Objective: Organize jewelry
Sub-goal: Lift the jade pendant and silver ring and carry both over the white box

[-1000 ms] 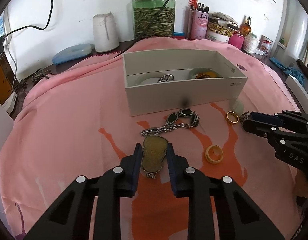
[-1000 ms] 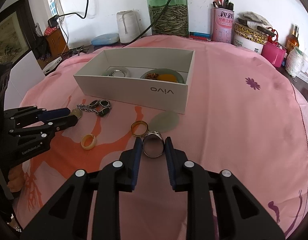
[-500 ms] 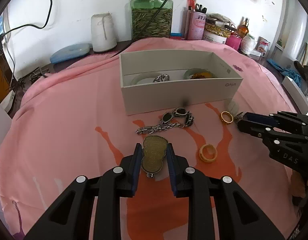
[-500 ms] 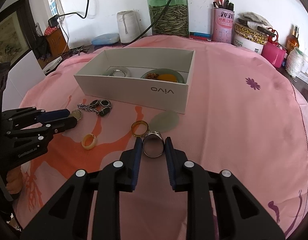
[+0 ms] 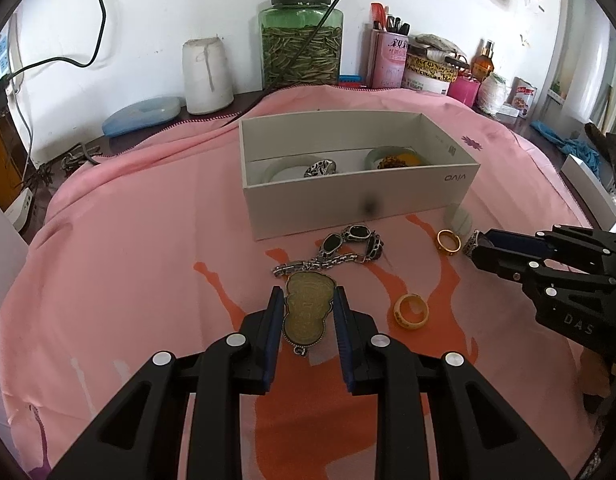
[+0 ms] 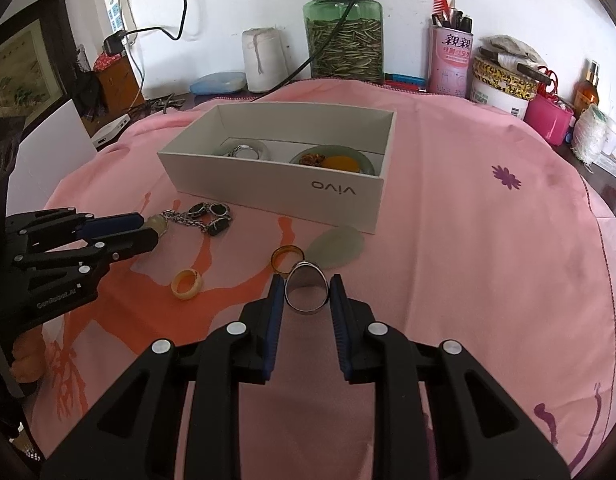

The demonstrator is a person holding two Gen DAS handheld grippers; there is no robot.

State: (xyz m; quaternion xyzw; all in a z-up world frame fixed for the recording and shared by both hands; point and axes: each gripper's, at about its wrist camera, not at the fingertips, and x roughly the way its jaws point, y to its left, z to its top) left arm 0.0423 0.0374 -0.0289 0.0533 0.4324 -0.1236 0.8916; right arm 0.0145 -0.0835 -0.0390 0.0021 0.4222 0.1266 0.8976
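Note:
My left gripper [image 5: 308, 300] is shut on a brass gourd-shaped pendant [image 5: 308, 312] and holds it just above the pink cloth. My right gripper [image 6: 306, 288] is shut on a silver ring [image 6: 306, 292]. A white box [image 5: 360, 196] holding bangles and rings stands beyond both. On the cloth lie a silver chain bracelet with dark stones [image 5: 336, 250], a gold ring [image 5: 448, 241], a yellow ring [image 5: 411, 312] and a pale green jade piece [image 6: 336, 247].
A green glass jar [image 5: 300, 40], a white thread cone [image 5: 206, 76], a pink tin [image 5: 388, 60] and small containers line the back wall. A blue case [image 5: 141, 110] lies at the back left. A cable [image 5: 291, 68] hangs over the jar.
The left gripper has lifted slightly and drawn back with the pendant. The right gripper still holds the silver ring, almost unmoved.

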